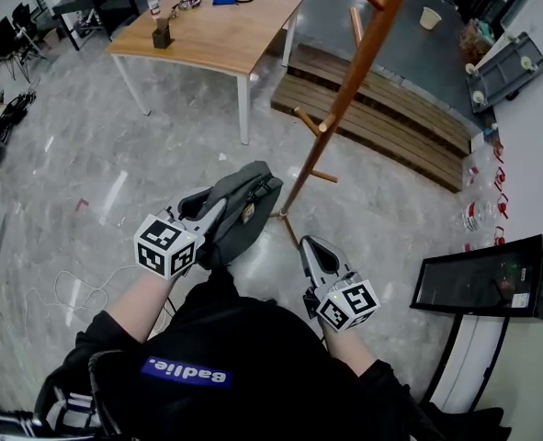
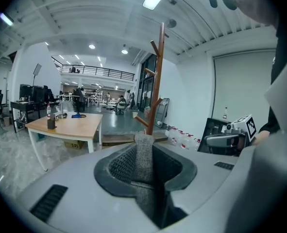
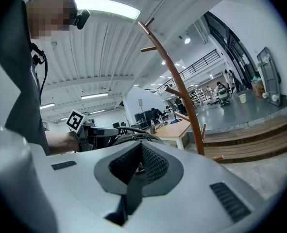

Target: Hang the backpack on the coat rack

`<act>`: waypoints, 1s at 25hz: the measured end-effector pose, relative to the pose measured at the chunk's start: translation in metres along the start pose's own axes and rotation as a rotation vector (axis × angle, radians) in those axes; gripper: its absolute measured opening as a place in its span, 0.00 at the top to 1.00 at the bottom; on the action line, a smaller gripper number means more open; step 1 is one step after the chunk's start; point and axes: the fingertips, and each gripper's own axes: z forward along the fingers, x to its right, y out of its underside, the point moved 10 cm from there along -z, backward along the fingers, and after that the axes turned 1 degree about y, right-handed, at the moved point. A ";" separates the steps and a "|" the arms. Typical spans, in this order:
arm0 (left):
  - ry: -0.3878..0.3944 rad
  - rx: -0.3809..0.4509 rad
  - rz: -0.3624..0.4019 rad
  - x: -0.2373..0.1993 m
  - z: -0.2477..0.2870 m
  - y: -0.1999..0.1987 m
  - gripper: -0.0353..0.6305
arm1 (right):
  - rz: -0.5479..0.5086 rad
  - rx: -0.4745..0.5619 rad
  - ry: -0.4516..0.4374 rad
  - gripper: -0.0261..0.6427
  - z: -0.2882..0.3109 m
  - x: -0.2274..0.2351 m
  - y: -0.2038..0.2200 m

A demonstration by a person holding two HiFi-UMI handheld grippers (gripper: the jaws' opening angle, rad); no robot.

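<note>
Closest to you, your left gripper [image 1: 207, 208] has its jaws clamped on a grey woven fabric strap [image 2: 144, 164]. The strap fills the slot and runs lengthwise along the jaws, rising past the fingertips. Just beyond those tips, touching them, hangs the soft dark-grey zipped backpack [image 1: 241, 200] that the strap belongs to, so the bag is off the floor and carried by this hand alone. Your right gripper [image 1: 308, 244] sits to the right of the left one, apart from the bag. Its jaws meet at the tips and nothing shows between them. Ahead of the left gripper and off to its right stands the tall reddish-brown wooden coat rack [image 1: 345, 90], its foot near the right gripper's tips. Your empty right hand is the nearer one to the pole, but your left has the load. The slanted wooden pegs [image 1: 308, 122] branch upward from the pole, and in the left gripper view all of them sit above the jaws. I judge that the move is a lift forward, to the right and upward, keeping the strap upright so that its loop can drop over a peg's raised end. Well beyond the rack lie a low slatted wooden platform [image 1: 381, 108] and a light wooden table [image 1: 216, 30].
</note>
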 end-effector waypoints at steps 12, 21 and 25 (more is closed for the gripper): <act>0.095 0.013 -0.005 -0.112 0.063 -0.041 0.78 | -0.020 0.041 0.209 0.97 0.068 0.033 -0.039; 0.226 -0.007 0.082 -0.176 0.132 -0.090 0.78 | -0.035 0.104 0.428 0.97 0.107 0.063 -0.068; 0.245 -0.001 0.127 -0.186 0.158 -0.122 0.78 | -0.068 0.118 0.447 0.97 0.107 0.082 -0.089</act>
